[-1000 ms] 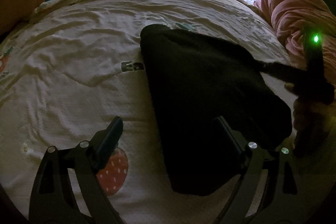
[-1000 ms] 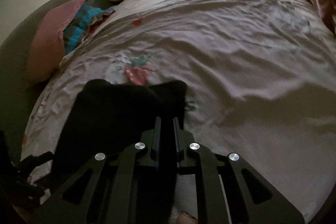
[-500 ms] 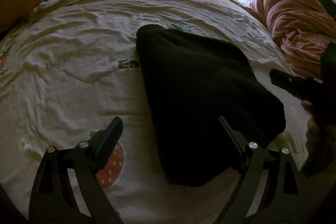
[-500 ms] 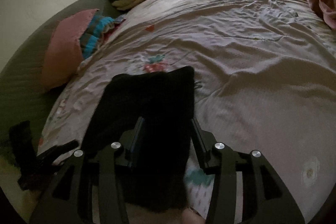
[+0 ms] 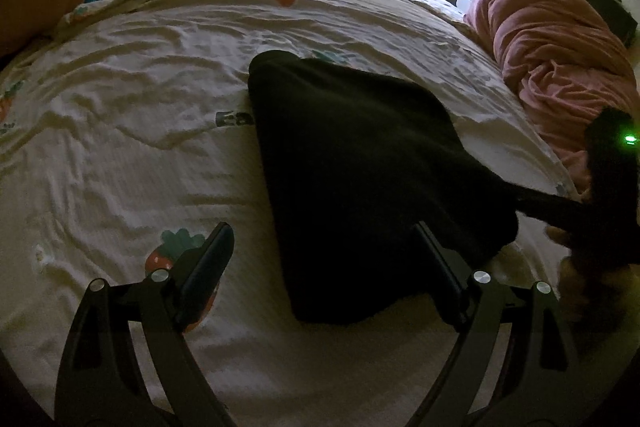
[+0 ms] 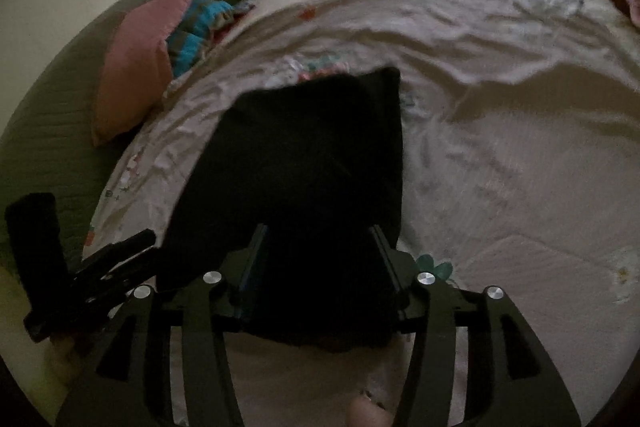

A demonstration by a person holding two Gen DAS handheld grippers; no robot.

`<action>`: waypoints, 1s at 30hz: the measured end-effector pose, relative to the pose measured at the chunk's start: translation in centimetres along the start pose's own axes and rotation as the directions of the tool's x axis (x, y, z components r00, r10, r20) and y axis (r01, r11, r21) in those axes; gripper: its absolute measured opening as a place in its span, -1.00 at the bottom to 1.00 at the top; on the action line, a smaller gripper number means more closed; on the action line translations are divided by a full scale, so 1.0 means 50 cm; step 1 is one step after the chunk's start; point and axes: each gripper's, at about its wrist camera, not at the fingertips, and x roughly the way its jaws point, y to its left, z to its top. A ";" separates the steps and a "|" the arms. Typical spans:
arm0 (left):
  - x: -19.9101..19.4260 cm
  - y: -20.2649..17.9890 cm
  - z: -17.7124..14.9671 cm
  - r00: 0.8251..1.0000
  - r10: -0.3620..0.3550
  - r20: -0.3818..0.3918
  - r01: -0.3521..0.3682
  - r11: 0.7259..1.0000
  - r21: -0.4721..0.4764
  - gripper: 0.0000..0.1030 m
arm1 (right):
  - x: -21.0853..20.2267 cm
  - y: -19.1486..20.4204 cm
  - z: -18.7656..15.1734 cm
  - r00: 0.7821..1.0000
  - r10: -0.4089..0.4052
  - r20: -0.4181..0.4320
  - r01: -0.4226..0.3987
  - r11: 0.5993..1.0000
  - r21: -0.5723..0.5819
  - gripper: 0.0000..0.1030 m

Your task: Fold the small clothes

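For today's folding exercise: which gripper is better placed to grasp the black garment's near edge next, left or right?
Right, probably. The right gripper is open with the black garment between its fingers, while the left gripper, also open, has one finger over bare sheet.

garment (image 6: 312, 163) near edge: hidden behind right gripper (image 6: 316, 247) | folds: too dark

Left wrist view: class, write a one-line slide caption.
Open left tongs straddle the near edge of a folded black cloth garment on a white printed bedsheet.
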 end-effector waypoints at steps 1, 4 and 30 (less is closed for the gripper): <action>0.000 0.000 0.000 1.000 0.003 -0.002 -0.003 1.000 0.001 0.59 | 0.010 -0.002 0.000 1.000 0.003 -0.009 -0.003 1.000 0.004 -0.17; -0.001 0.003 0.002 1.000 0.010 -0.001 -0.010 1.000 -0.011 0.66 | 0.011 0.005 -0.004 0.999 0.042 -0.012 -0.041 0.999 0.006 -0.64; -0.014 -0.002 -0.010 1.000 -0.011 -0.011 0.011 1.000 -0.006 0.34 | -0.098 0.028 -0.078 0.977 -0.153 0.147 0.162 0.985 -0.051 0.19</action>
